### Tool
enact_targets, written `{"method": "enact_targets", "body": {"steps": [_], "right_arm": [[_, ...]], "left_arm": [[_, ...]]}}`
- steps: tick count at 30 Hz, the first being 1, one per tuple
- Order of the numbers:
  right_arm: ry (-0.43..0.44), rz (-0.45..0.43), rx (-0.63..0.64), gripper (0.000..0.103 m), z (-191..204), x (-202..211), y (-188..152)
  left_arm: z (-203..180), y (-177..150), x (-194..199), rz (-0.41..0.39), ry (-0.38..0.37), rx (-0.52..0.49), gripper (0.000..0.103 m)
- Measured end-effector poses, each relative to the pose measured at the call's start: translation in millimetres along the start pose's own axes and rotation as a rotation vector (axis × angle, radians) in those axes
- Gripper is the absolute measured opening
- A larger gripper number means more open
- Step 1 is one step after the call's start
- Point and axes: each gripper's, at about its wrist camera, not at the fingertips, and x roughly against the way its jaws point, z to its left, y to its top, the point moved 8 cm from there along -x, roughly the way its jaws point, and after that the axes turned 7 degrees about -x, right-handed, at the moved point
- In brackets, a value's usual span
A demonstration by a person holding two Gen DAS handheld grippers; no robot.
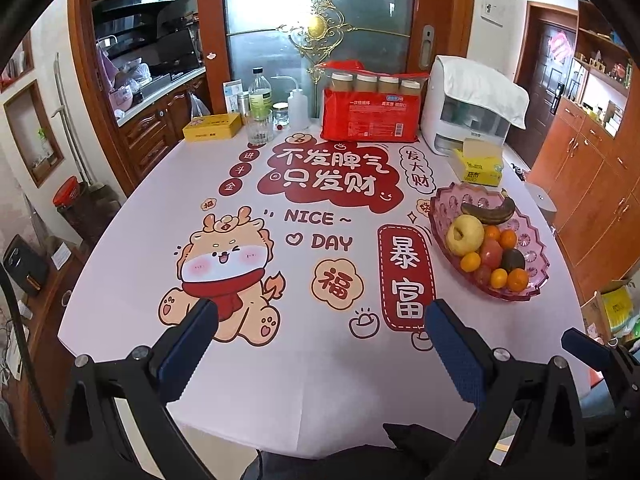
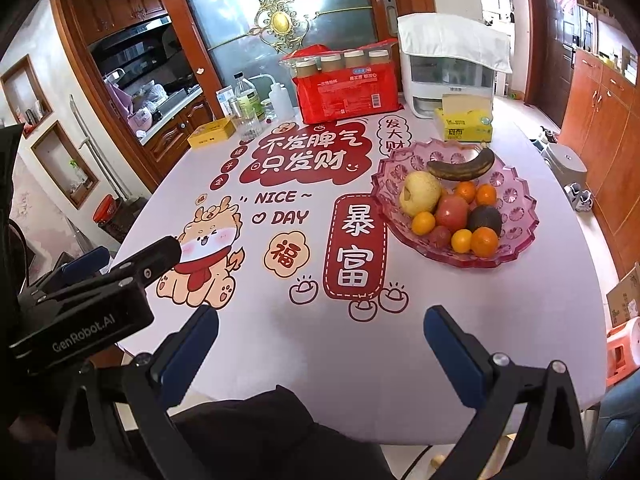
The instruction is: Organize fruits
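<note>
Fruit: all piled in the pink glass bowl [image 2: 516,200], right side of the table [image 2: 280,352] — blackened banana [image 2: 460,168] at the back, yellow apple [image 2: 420,193], small oranges [image 2: 484,242].
Left gripper [image 1: 318,328]: held low over the near edge, jaws spread wide, nothing gripped.
Right gripper [image 2: 320,332]: same deal, spread and empty, short of the bowl.
Clutter: red pack of paper cups [image 2: 348,96], yellow tissue box [image 2: 466,124].

One banana [image 2: 460,168], five oranges [image 2: 484,242]
</note>
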Motion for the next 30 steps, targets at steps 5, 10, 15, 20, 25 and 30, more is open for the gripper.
{"method": "enact_targets", "body": {"steps": [5, 10, 15, 20, 25, 30], "right_arm": [[0.011, 0.007, -0.004, 0.103, -0.3, -4.9, 2.3], [0.013, 0.004, -0.008, 0.103, -0.7, -5.7, 3.9], [0.013, -0.001, -0.007, 0.103, -1.3, -6.1, 5.4], [0.012, 0.001, -0.006, 0.103, -1.5, -6.1, 5.3], [0.014, 0.004, -0.007, 0.103, -2.1, -6.7, 5.7], [0.021, 0.008, -0.003, 0.103, -4.8, -8.2, 7.2]], "left_arm": [[0.2, 1.0, -1.7, 0.004, 0.002, -0.001, 0.102], [-0.8, 2.6, -3.4, 0.003, 0.007, -0.004, 0.102], [-2.2, 4.3, -4.7, 0.0, 0.006, -0.005, 0.102], [-3.0, 5.3, -6.2, 0.002, 0.004, -0.004, 0.102], [-4.9, 5.7, -8.3, 0.006, 0.002, -0.004, 0.102], [-5.9, 4.2, -9.4, 0.005, 0.01, -0.004, 0.102]]}}
